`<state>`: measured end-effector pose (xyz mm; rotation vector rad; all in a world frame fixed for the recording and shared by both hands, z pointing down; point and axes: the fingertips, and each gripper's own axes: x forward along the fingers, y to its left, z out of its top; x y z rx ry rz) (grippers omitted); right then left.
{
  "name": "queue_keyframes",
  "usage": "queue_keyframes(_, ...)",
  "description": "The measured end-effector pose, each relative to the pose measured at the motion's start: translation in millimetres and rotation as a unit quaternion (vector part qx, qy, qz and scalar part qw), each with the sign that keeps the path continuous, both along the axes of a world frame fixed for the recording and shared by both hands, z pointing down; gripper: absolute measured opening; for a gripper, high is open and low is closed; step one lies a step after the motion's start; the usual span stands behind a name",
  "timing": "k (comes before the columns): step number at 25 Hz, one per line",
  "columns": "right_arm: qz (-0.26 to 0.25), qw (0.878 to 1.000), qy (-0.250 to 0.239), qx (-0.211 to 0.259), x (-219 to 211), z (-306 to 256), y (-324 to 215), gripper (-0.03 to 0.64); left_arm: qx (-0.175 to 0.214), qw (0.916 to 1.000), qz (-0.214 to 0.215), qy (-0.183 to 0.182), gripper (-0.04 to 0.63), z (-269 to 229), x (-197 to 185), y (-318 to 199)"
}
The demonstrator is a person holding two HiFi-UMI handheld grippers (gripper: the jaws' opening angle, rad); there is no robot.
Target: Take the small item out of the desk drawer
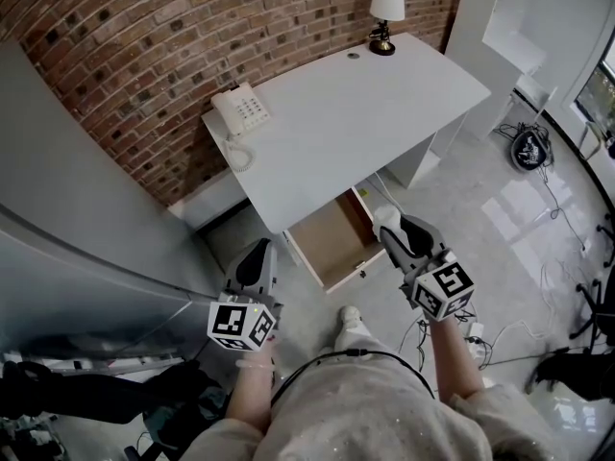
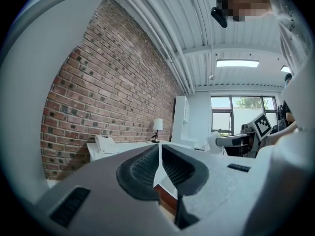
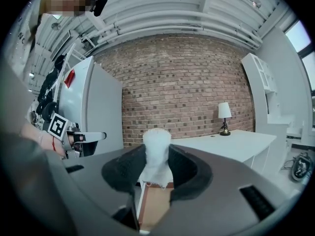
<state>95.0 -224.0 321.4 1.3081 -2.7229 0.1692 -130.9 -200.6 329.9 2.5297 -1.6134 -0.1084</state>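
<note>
White fuzzy item (image 3: pixel 156 144): one, clamped in right gripper (image 3: pixel 156 167), just off the desk (image 1: pixel 356 113) front. Left gripper (image 2: pixel 160 154): jaws together. One drawer (image 1: pixel 332 238) pulled out of desk. On desk: one phone (image 1: pixel 240 111), one lamp (image 1: pixel 386 12).

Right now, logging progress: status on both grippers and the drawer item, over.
Right gripper shut on white small item, held above the open drawer. Left gripper shut, empty, off to the side. Nothing in the way.
</note>
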Motion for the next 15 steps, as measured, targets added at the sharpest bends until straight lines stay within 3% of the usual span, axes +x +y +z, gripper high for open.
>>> queue_keyframes(15,-0.001,1.000,-0.003,0.003,3,2,-15,0.152,-0.010,0.9999,-0.007,0.004,0.021,8,0,-14)
